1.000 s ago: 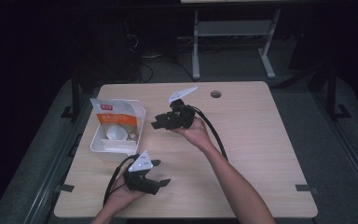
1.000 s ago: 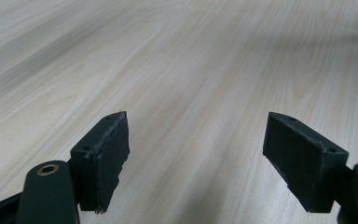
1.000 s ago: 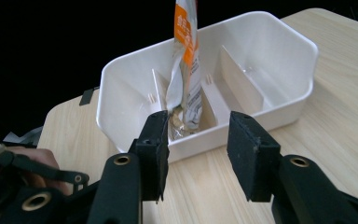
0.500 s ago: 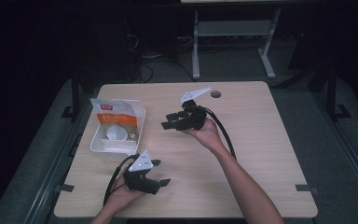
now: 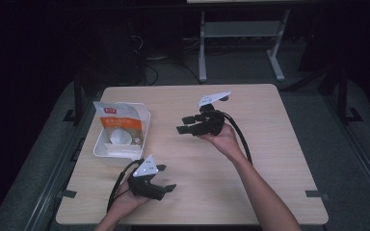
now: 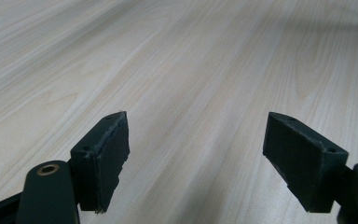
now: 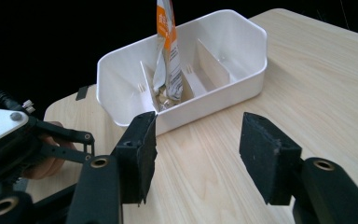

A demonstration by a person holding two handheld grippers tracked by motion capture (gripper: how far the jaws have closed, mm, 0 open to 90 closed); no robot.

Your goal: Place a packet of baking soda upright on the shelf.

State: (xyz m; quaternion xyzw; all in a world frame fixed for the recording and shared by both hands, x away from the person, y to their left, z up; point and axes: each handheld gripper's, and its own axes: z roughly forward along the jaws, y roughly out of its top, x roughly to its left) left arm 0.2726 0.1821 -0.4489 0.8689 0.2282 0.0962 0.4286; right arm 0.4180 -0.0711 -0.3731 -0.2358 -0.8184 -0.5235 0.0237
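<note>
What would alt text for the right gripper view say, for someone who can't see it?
Two open black jaws of the right gripper point across a pale wooden table at a white divided bin, where an orange-and-clear pouch stands upright in a middle compartment. The left gripper, held in a hand, shows at the lower left.

Left gripper (image 6: 196, 154): jaws spread wide, nothing between them | pads (image 6: 105, 158): dark, edges worn and chipped | surface: pale wood-grain tabletop (image 6: 191, 60), bare ahead of the jaws | contact with tabletop: cannot tell
</note>
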